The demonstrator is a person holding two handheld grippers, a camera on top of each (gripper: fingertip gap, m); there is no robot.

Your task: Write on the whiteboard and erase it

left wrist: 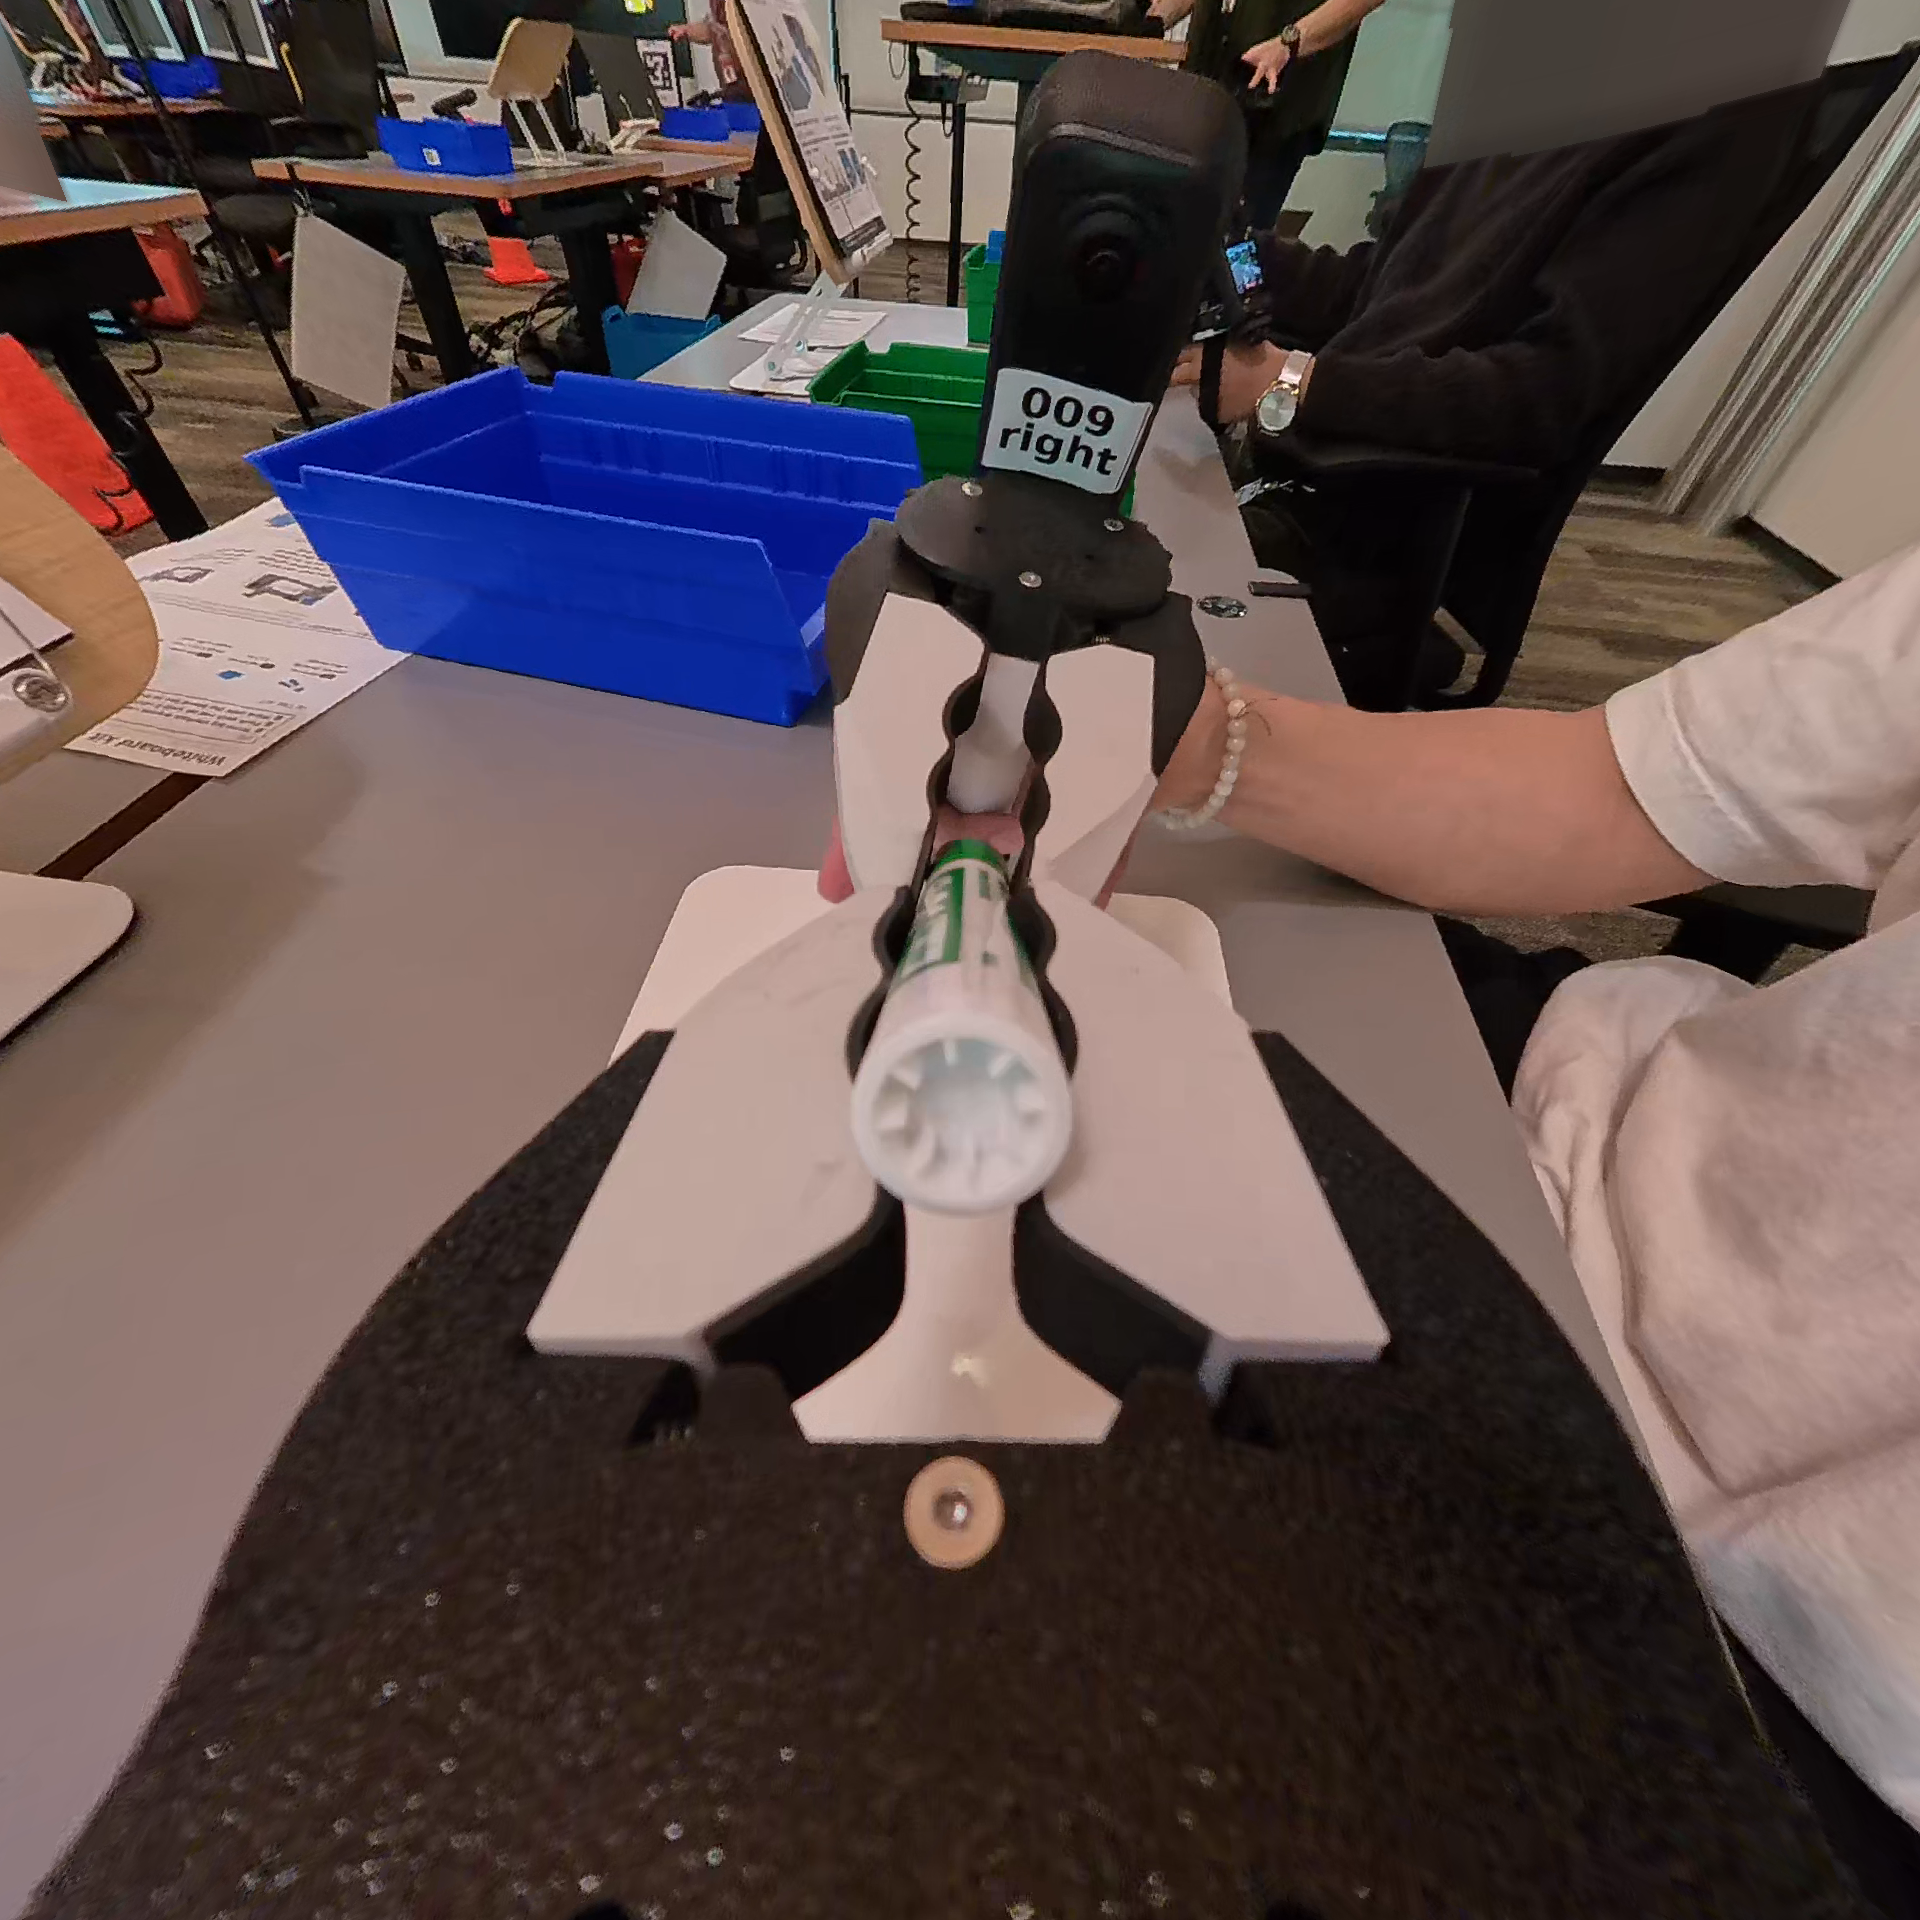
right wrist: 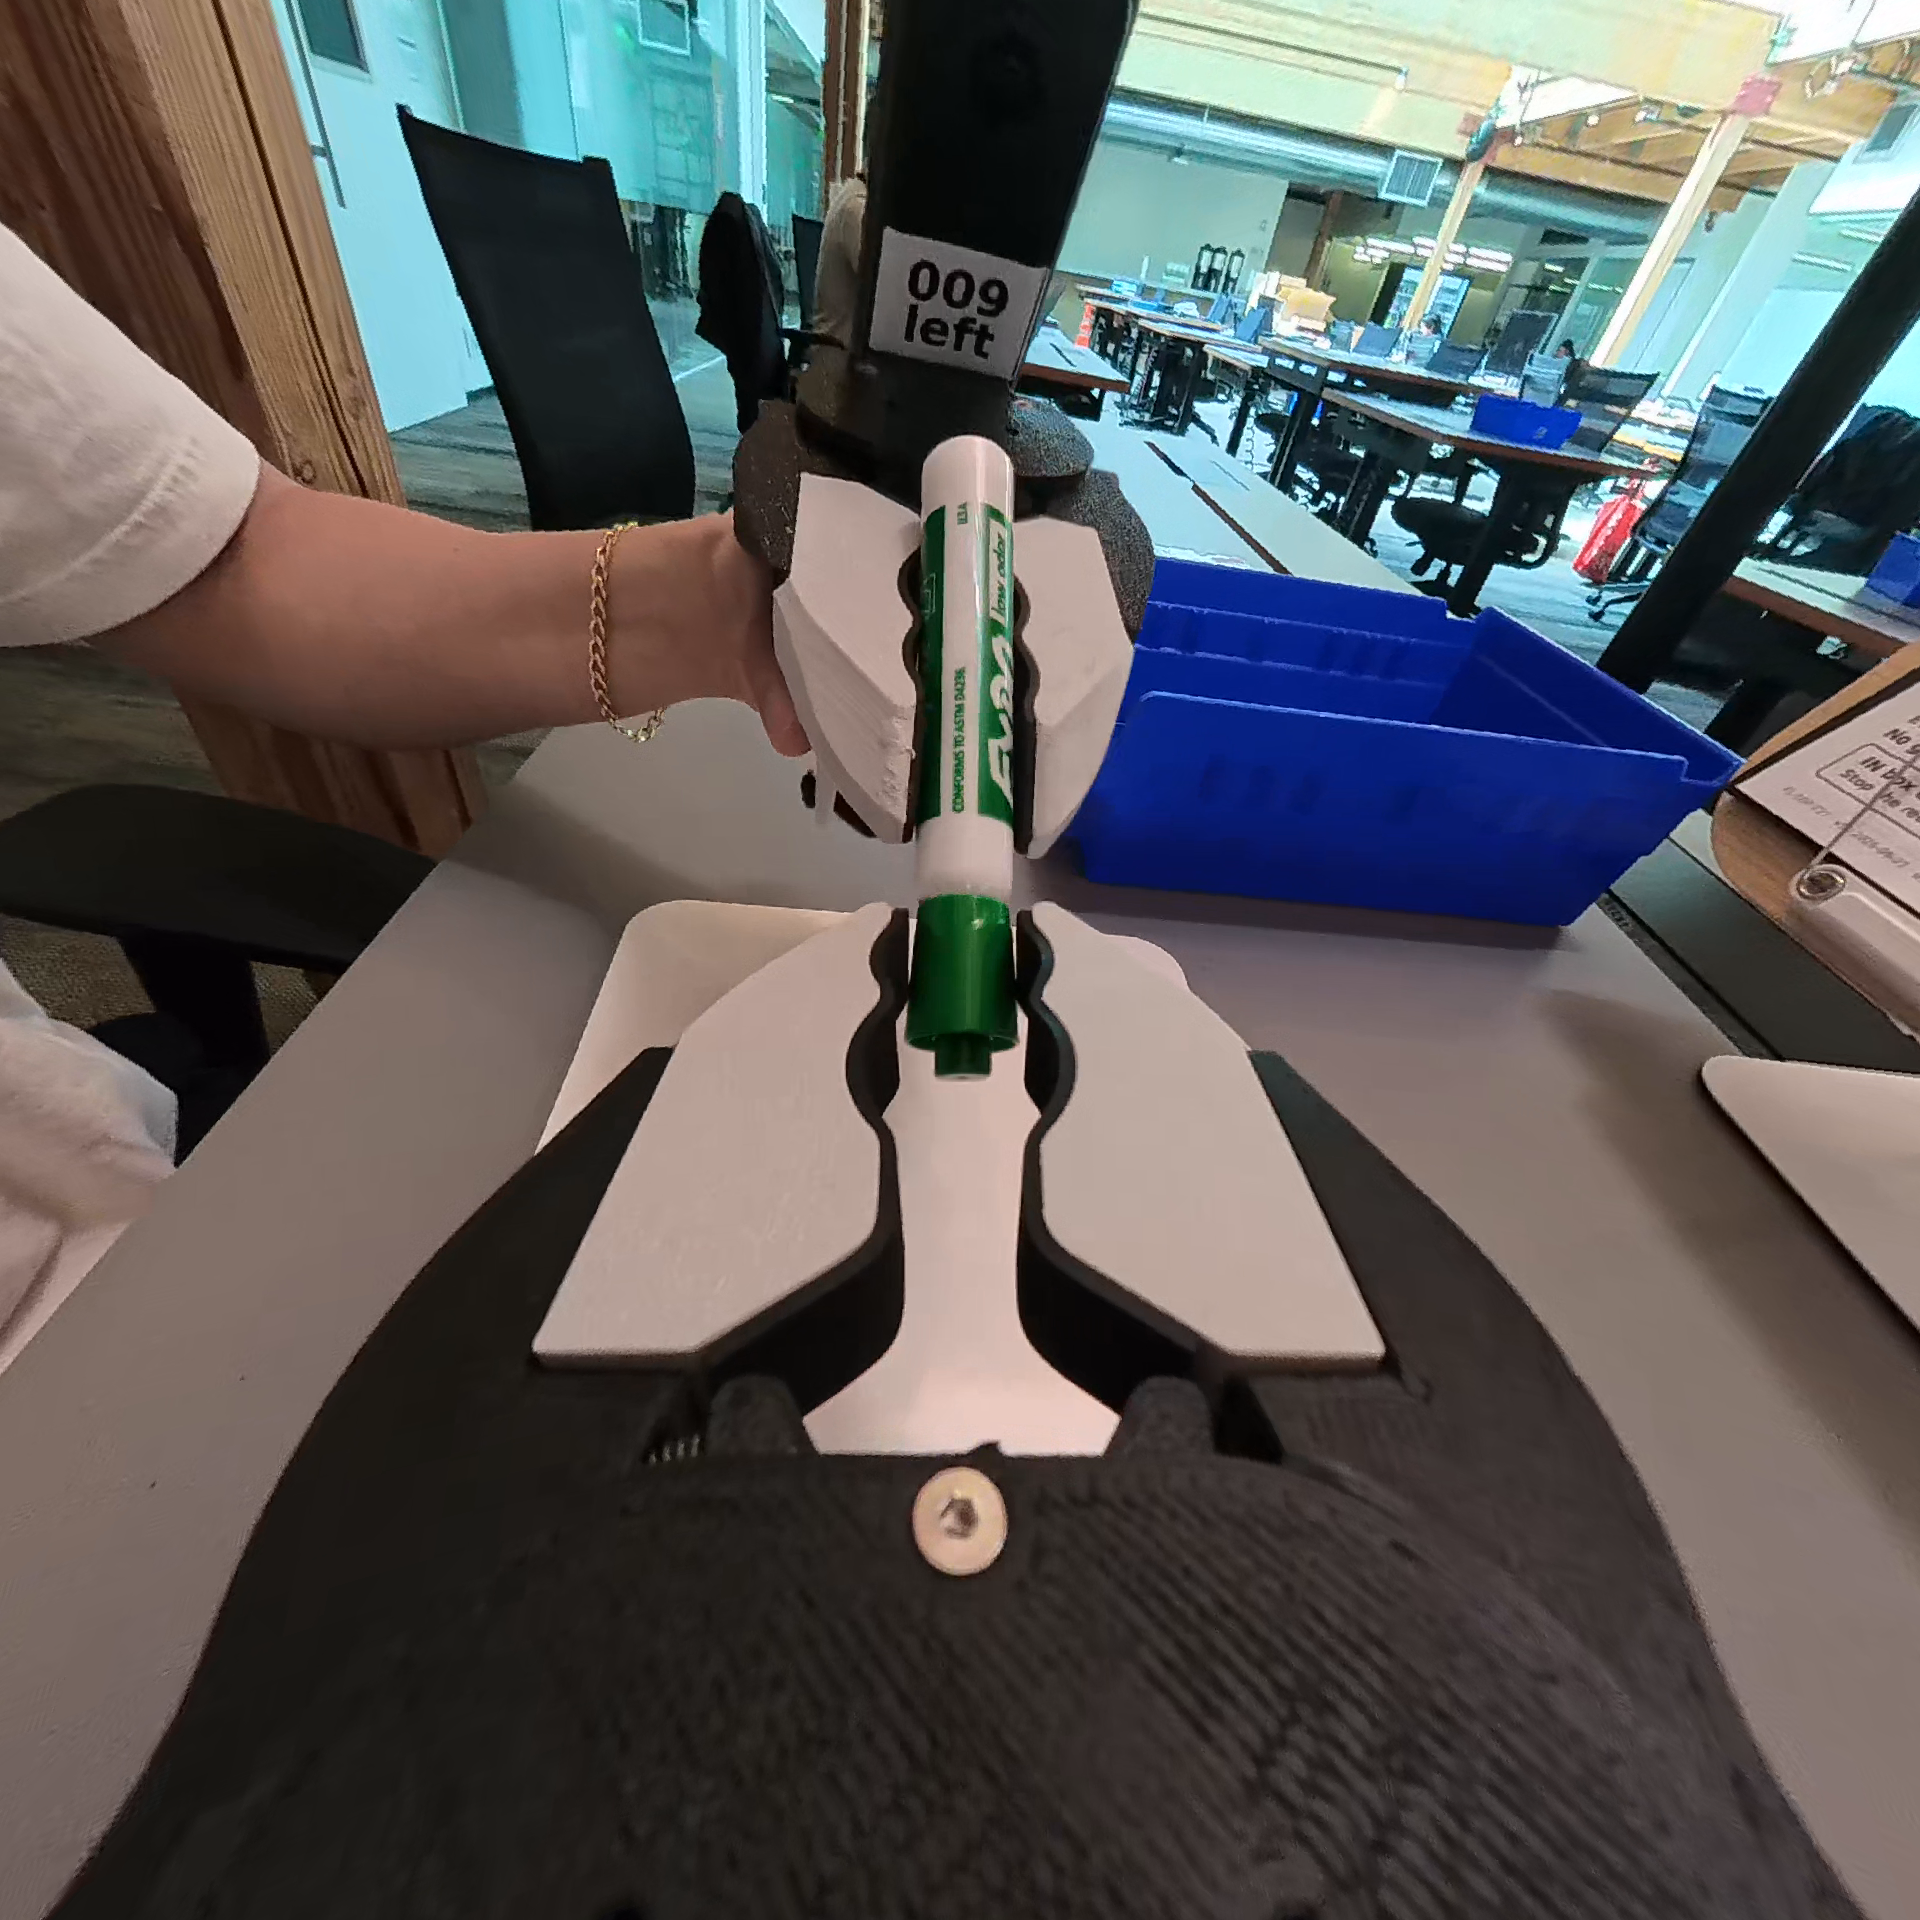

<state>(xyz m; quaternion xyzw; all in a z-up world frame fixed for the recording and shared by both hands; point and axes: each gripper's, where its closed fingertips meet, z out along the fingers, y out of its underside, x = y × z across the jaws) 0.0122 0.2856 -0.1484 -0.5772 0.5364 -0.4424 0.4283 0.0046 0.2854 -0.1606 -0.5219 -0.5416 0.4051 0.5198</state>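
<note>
1. While both grippers face each other over the grey table (right wrist: 312, 1091), I see the left gripper (left wrist: 961, 935) clamped on the marker (right wrist: 961, 665) barrel.
2. Right gripper (right wrist: 961, 987) is narrow, pinching the marker's green cap (right wrist: 956, 982).
3. Marker spans the two, above a small whiteboard (right wrist: 665, 956) lying flat.
4. Blue bin (right wrist: 1403, 748) sits beyond, near the whiteboard.

Beside the glossy blue plastic bin (right wrist: 1382, 748), the smooth matt grey table (right wrist: 1351, 1039) bears a satiny white whiteboard (right wrist: 665, 956).
</note>
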